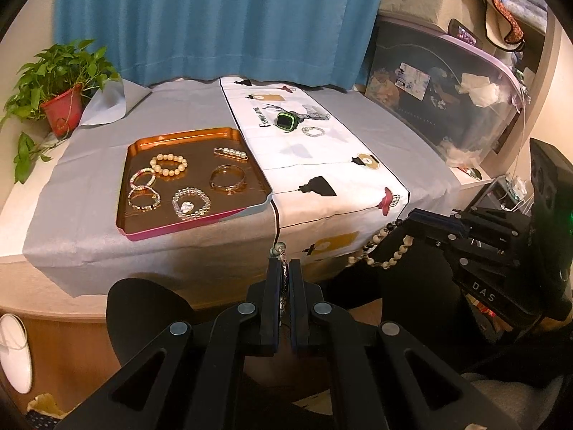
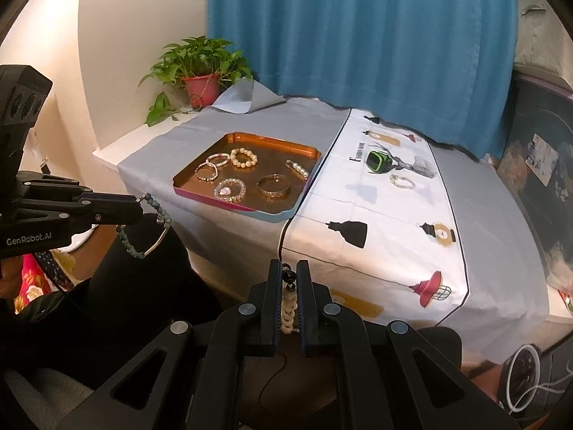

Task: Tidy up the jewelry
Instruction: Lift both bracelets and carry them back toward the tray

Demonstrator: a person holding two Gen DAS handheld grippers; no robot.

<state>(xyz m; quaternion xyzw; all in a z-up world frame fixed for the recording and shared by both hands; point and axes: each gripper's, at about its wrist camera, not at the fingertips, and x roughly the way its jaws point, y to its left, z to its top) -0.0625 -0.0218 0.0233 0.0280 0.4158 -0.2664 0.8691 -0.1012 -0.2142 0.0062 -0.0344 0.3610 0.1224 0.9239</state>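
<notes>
In front of the desk, off its near edge, both grippers hang in the air, each holding a bracelet. Left gripper pinches a grey-green bead bracelet with metal bar; the loop dangles below the fingers in the right wrist view, only a short bit shows between the pads in its own view. Right gripper is clamped on a cream and dark bead bracelet; the strand droops from the fingertips, clear of the desk.

Copper tray sits on the grey cloth, left part of the desk, its right edge just touching the white printed runner. In the tray: cream pearl bracelet, two thin beaded bangles overlapping at the left, clear crystal bracelet with heart charm, gold bangle, pearl hair clip.

On the runner, well apart from the tray: green smartwatch and, just beside it on the near side, a small pale bead bracelet.

Potted plant at the far left corner, blue curtain behind, clear storage box to the right.
</notes>
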